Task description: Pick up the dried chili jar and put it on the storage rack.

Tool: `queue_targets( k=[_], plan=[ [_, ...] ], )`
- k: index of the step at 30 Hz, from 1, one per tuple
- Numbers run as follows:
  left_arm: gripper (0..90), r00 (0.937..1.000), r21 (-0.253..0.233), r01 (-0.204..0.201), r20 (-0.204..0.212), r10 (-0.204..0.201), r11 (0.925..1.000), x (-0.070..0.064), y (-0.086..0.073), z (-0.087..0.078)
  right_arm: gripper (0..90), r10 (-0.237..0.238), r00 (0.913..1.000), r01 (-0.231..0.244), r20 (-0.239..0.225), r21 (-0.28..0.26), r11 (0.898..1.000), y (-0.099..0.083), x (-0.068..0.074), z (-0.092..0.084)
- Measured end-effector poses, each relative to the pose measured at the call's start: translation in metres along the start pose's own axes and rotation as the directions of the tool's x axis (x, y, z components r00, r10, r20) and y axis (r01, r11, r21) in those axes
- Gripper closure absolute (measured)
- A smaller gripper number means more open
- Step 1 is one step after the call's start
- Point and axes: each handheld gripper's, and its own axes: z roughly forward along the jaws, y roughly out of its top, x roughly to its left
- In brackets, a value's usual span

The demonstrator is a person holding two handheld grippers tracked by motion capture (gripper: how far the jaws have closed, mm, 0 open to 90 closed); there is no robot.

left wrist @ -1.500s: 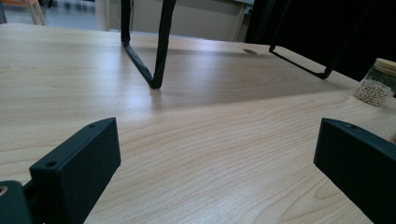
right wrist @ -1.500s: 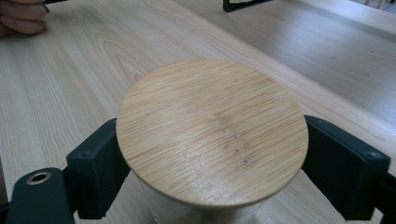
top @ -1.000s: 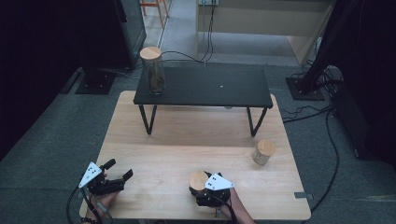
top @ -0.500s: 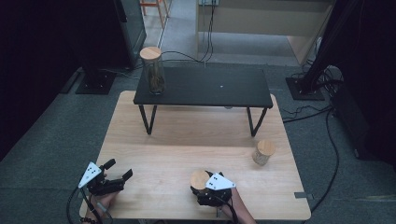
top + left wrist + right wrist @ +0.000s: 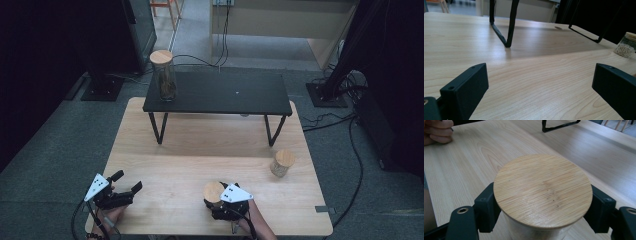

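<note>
Right tongs [image 5: 541, 202] clamped around bamboo-lidded jar [image 5: 542, 192] on wooden table [image 5: 200, 150]; left tongs [image 5: 539, 87] wide, nothing between them

The desk [image 5: 469, 157] was pale wood, smooth with a soft sheen. The jar [image 5: 541, 231] looked like clear glass under a finely grained, matt bamboo lid [image 5: 543, 190]. The right tool [image 5: 544, 207] was matt black plastic.

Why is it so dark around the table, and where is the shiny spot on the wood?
High view: light falls on the wooden table, while the floor and corners stay dark; the black shelf casts a soft shadow under it. Left gripper view: a pale glare lies on the wood near the shelf leg. Right gripper view: the jar lid looks sharp, the far edge blurry.
</note>
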Motion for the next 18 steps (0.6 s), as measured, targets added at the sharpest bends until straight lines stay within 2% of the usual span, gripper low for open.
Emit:
queue_targets(
  k=[18],
  plan=[
    [0.6, 1.0, -0.001, 0.002, 0.002, -0.002, 1.0, 0.0, 0.0, 0.0, 25.7, -0.013, 0.9997, 0.013, 0.02, 0.006, 1.0, 0.032, -0.002, -0.011]
  ],
)
